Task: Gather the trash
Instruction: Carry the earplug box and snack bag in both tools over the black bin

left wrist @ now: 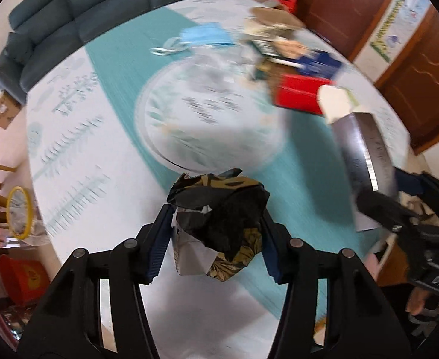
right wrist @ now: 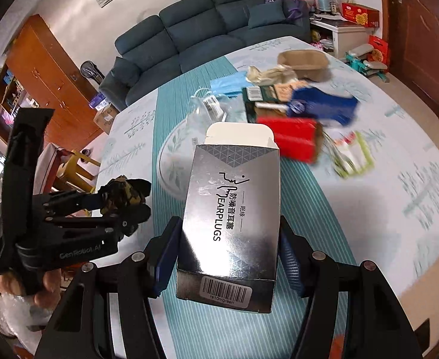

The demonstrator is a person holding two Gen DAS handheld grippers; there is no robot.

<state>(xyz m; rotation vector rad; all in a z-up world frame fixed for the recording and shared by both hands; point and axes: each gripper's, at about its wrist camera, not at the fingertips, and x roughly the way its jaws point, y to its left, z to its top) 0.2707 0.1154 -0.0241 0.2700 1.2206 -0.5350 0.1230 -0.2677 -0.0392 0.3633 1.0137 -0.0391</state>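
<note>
With both grippers above the table [right wrist: 399, 155], noted: left gripper [left wrist: 216, 227] clamped on crumpled wrapper [left wrist: 222, 209] between fingers, right gripper [right wrist: 228, 257] clamped on earplug box [right wrist: 231, 209].

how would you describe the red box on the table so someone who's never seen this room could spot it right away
Start at the round table with the teal stripe, in front of the dark blue sofa, and find the pile of litter on its far half. At the near edge of that pile lies the red box, just below a blue packet. It is the only solid red thing in the pile.
</note>
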